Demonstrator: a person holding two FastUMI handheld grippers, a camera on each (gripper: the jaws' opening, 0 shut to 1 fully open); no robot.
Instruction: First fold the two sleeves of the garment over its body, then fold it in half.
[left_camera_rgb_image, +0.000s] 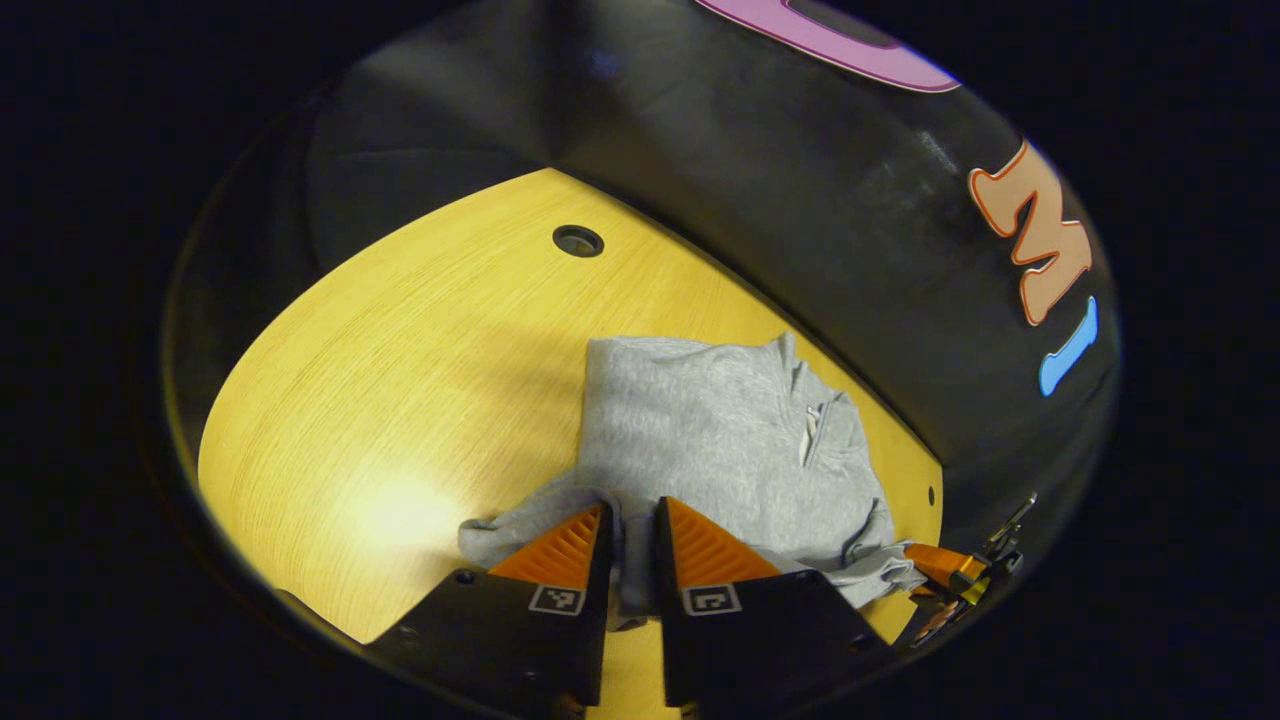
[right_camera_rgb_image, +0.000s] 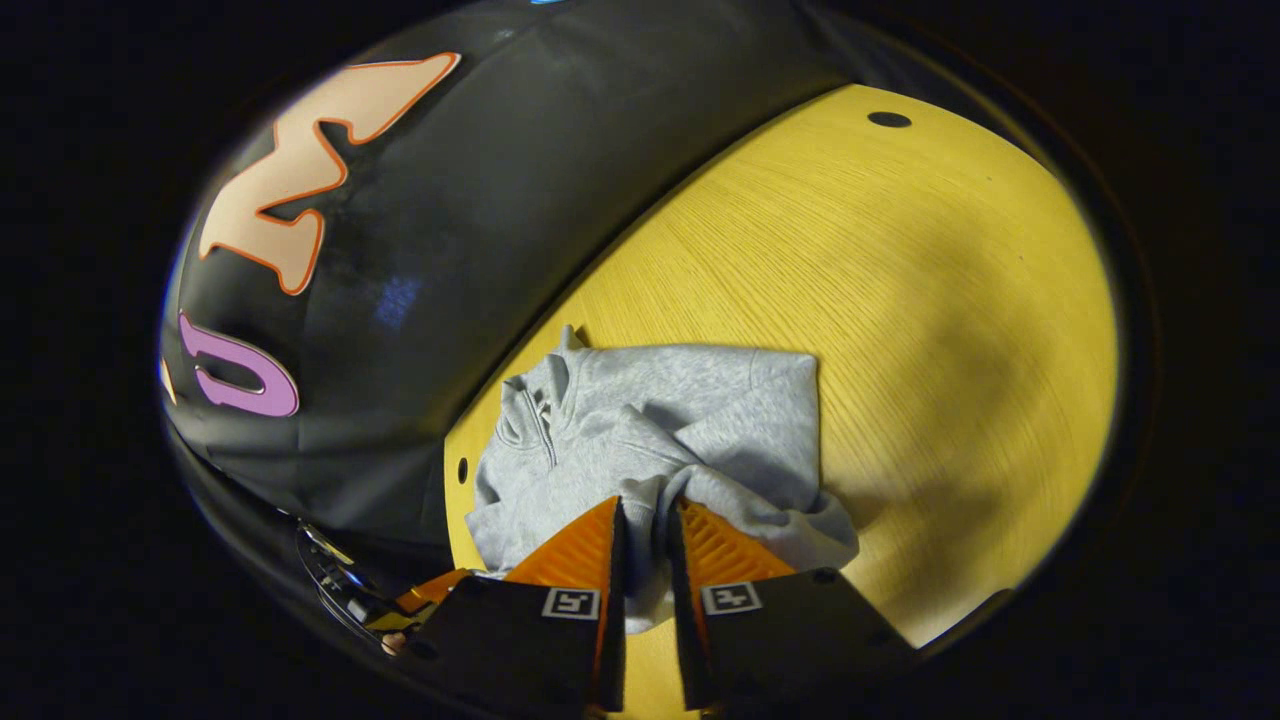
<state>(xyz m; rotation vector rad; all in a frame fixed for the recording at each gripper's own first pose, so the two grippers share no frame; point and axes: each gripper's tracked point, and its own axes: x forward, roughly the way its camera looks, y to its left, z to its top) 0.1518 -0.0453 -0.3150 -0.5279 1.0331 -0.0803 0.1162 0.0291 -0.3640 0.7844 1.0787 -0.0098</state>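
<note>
Left gripper view: left hand-held gripper (left_camera_rgb_image: 632, 520) clenched on grey fleece zip-neck garment (left_camera_rgb_image: 720, 440) at 6 o'clock, yellow wood-grain surface (left_camera_rgb_image: 400, 380). Right hand-held gripper (right_camera_rgb_image: 648, 525) likewise pinching fabric.

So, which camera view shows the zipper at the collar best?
The right gripper view: the zipper lies open to the camera, running down from the collar of the grey garment. The left gripper view shows it too, but smaller and at a slant.

yellow wood-grain worktop (left_camera_rgb_image: 400, 380), round dark cable hole (left_camera_rgb_image: 578, 241) near its far edge, black cloth wall (left_camera_rgb_image: 800, 200) behind.
</note>
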